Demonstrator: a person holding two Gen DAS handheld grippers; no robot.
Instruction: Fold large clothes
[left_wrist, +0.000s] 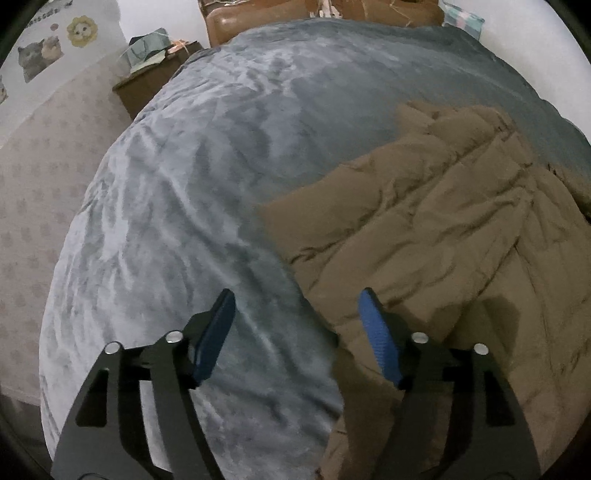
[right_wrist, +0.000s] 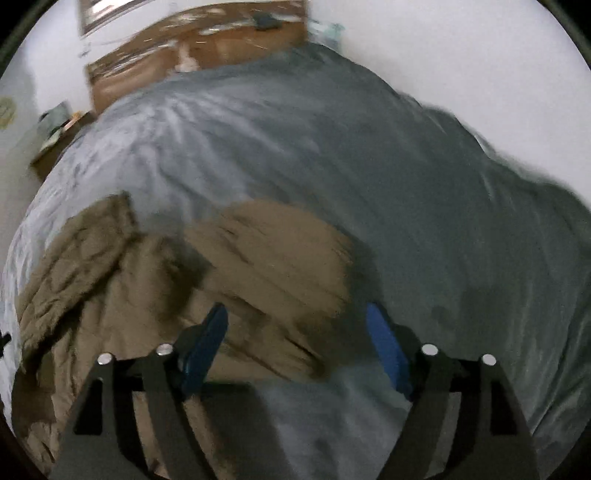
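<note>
A large tan quilted coat (left_wrist: 436, 229) lies spread on a grey plush bedspread (left_wrist: 192, 192). In the left wrist view it fills the right half. My left gripper (left_wrist: 297, 295) is open and empty, hovering over the coat's left edge. In the right wrist view the coat (right_wrist: 258, 258) lies at the left and centre, with a sleeve-like flap (right_wrist: 77, 251) at the left. My right gripper (right_wrist: 295, 310) is open and empty above the coat's right edge. The right wrist view is blurred.
A brown wooden headboard (left_wrist: 258, 22) stands at the far end of the bed. A dark bedside cabinet (left_wrist: 147, 85) with clutter on it stands at the far left. The wall (left_wrist: 40, 166) runs along the left; the bedspread (right_wrist: 461, 240) fills the right.
</note>
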